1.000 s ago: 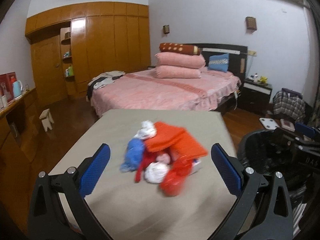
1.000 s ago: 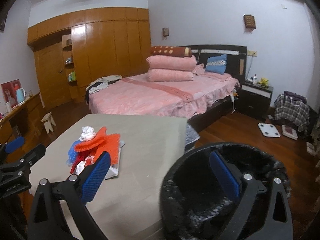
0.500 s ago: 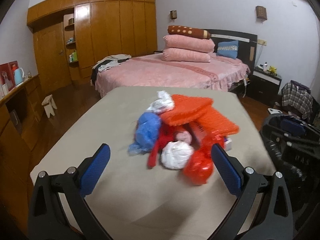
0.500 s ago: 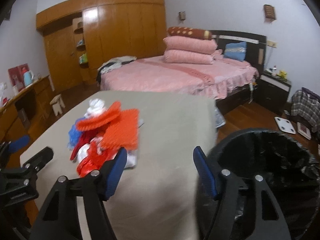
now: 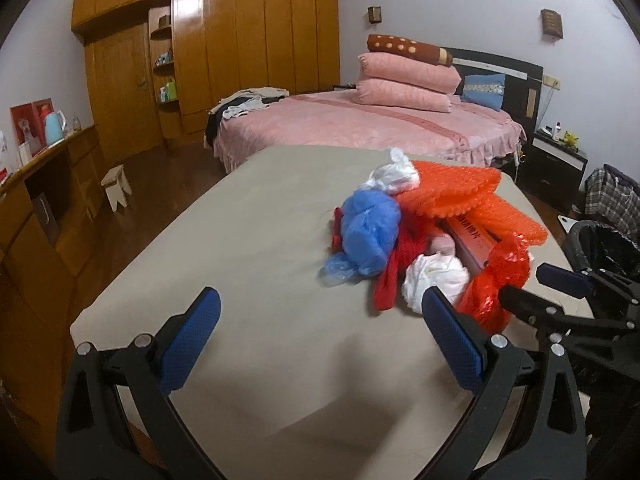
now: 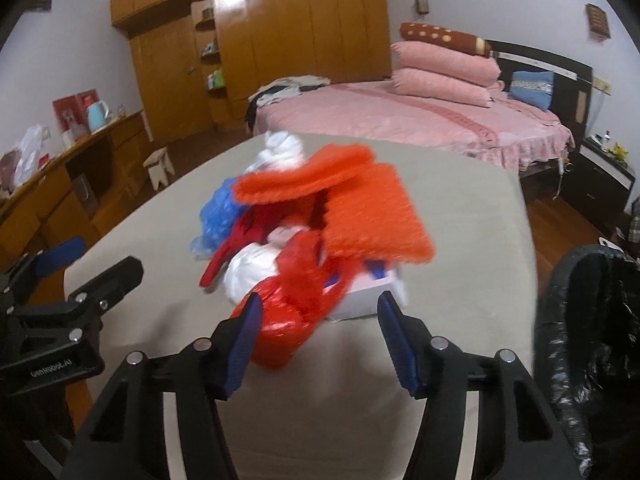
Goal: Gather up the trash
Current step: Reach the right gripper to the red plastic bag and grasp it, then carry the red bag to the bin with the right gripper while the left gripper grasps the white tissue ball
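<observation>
Bare table left of and in front of trash pile; passage open there. Right of pile, bare strip seen up to table edge, bin just beyond. Left gripper spread wide over bare table, nothing between fingers. Right gripper spread, red bag and white box partly blocking gap.

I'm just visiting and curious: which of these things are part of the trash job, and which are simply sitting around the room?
For the job:
trash pile
black-lined bin
right gripper
left gripper

Just lying about:
bed
pillows
wooden stool
kettle
</observation>
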### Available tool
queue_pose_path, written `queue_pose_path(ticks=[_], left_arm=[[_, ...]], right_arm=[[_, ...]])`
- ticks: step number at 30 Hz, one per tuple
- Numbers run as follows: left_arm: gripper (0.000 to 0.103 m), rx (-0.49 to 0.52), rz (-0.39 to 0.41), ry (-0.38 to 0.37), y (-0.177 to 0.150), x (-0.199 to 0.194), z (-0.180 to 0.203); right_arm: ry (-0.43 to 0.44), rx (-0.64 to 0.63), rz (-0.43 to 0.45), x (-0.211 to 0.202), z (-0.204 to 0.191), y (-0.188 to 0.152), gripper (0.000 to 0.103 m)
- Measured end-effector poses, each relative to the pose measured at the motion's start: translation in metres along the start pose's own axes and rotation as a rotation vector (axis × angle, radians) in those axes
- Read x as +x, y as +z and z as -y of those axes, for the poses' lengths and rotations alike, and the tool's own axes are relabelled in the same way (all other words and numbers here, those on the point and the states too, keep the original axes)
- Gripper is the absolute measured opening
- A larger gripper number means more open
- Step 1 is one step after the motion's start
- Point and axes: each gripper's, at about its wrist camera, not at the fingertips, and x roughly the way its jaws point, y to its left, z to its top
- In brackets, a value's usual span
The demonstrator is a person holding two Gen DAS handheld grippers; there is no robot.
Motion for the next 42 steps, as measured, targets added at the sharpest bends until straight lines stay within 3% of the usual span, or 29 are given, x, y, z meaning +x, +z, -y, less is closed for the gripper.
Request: queue_pose_path(ticks=[3, 7, 17, 20, 28, 32, 42], left_arm=[[0.098, 0.009, -0.003, 0.008, -0.003, 0.0, -0.004], [0.098, 0.003, -0.001, 0.021, -0.004, 0.0, -0.009], [0.098, -0.027, 0.001, 0.04, -0.002, 0.001, -0.021], [0.098, -0.011, 0.005, 0.032, 0.0, 0.0, -0.017], [0.098, -0.017, 0.001, -0.036, 0.006, 0.006, 0.006], [0.079, 0.003, -0.02, -0.106, 0.008, 0.016, 0.03], [0.069, 0.034, -0.116, -0.17, 0.004, 0.054, 0.083]], right_arm=[[0.01, -0.013, -0.008, 0.008, -0.005, 0.0, 0.058], [0.069, -0.022, -0.032, 0.008, -0.014, 0.003, 0.049], [0.093, -0.034, -0.101, 0.024, -0.021, -0.005, 0.048], [0.125, -0.028, -0.097, 0.018, -0.016, -0.002, 0.039], [0.077, -0.037, -0.049, -0.019, 0.005, -0.002, 0.039], [0.02, 0.004, -0.046, -0.027, 0.03, -0.001, 0.039], [-0.057, 0.065, -0.011, -0.036, 0.073, 0.004, 0.039]])
